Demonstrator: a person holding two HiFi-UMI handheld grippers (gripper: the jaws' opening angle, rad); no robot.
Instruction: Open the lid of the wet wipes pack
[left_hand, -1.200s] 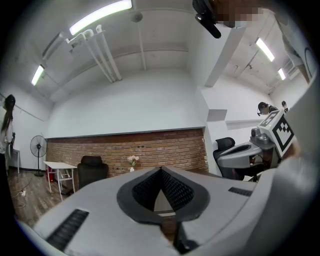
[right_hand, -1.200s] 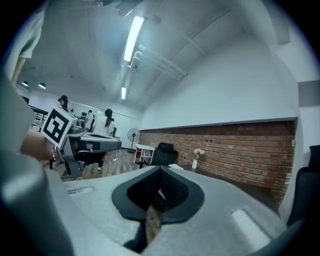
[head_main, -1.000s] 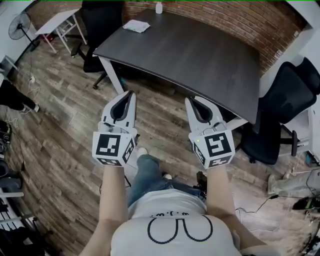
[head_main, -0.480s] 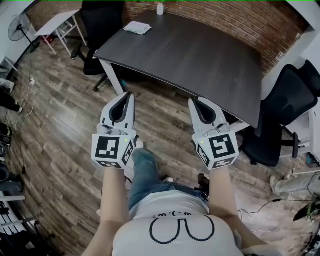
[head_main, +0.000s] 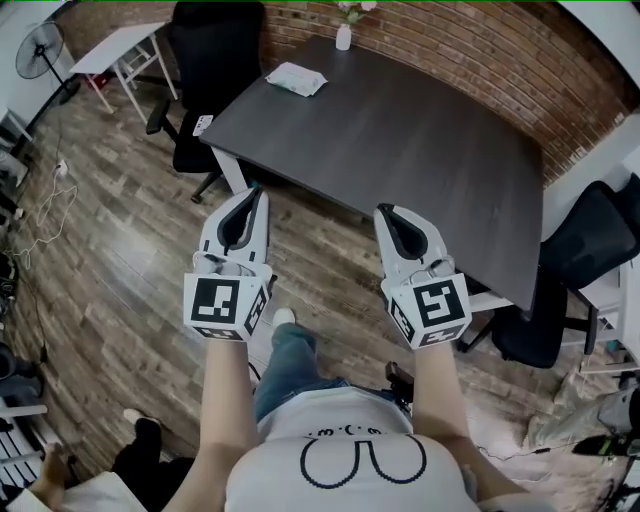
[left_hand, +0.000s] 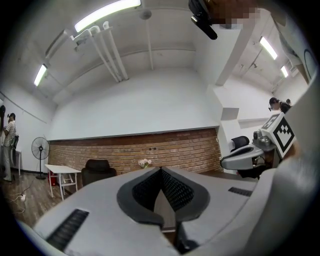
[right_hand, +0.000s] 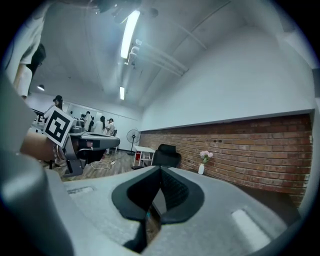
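Observation:
The wet wipes pack (head_main: 296, 78), white and flat, lies near the far left corner of the dark table (head_main: 420, 140) in the head view. Its lid cannot be made out from here. My left gripper (head_main: 254, 193) is held in the air short of the table's near edge, jaws shut and empty. My right gripper (head_main: 386, 214) hangs beside it, also shut with nothing in it. In the left gripper view the left gripper (left_hand: 161, 170) has its pads together. In the right gripper view the right gripper (right_hand: 160, 168) is closed the same way. The pack shows in neither gripper view.
A small white vase with flowers (head_main: 343, 36) stands at the table's far edge against the brick wall (head_main: 480, 40). Black office chairs (head_main: 205, 60) (head_main: 590, 240) flank the table. A white side table (head_main: 115, 45) and a fan (head_main: 35, 50) stand at the left. Another person (head_main: 140, 455) is at the lower left.
Both grippers and the person have moved forward toward the table, which now sits lower and nearer in the head view. The jaws stayed shut. Another person came into view at the lower left.

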